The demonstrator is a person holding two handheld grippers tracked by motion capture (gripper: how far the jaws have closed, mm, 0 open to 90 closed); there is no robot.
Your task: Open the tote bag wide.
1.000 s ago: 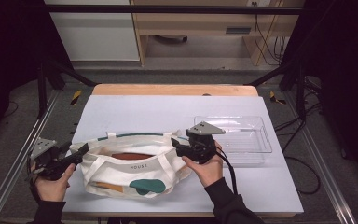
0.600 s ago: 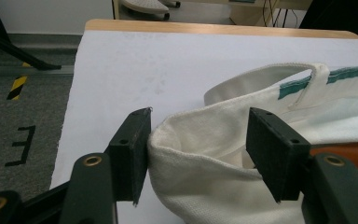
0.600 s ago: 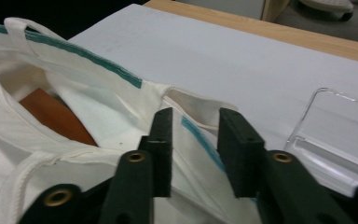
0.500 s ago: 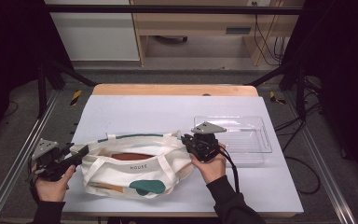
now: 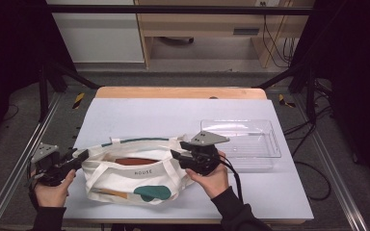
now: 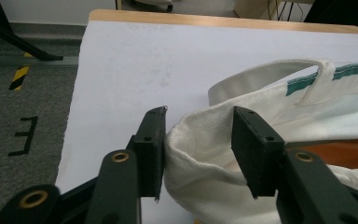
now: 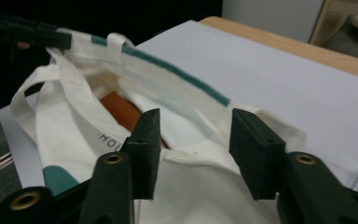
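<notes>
Here the left gripper (image 6: 198, 149) has its jaws wide, straddling the left end of the bag (image 5: 135, 175): one pad lies against the outside of the cloth, the other stands apart over the fold. No pinch yet. The right gripper (image 7: 193, 154) is also wide, jaws either side of the bag's right rim where the near panel meets the green-striped far panel; the cloth passes between the pads with no visible squeeze.

Bag: white cloth tote, lying flat near the front edge of the surface (image 5: 173, 115), toward the front left corner, mouth facing up and away. An orange item (image 5: 132, 161) shows inside the mouth; I cannot tell what it is. Print on the near panel: small lettering and a teal blob. Handles (image 6: 270, 74) lie slack on the cloth.

Judgement: one gripper at each end of the mouth suggests the aim is to take both rim ends and spread or lift the opening, either to reach the orange item or to load something. Gripping the ends rather than the middle would keep the mouth taut and open.

A clear tray (image 5: 243, 139) sits just right of the bag, toward the right edge, apparently empty; likely a source or destination.

Risk: soft cloth may slip or bunch if a pad catches one layer only.
</notes>
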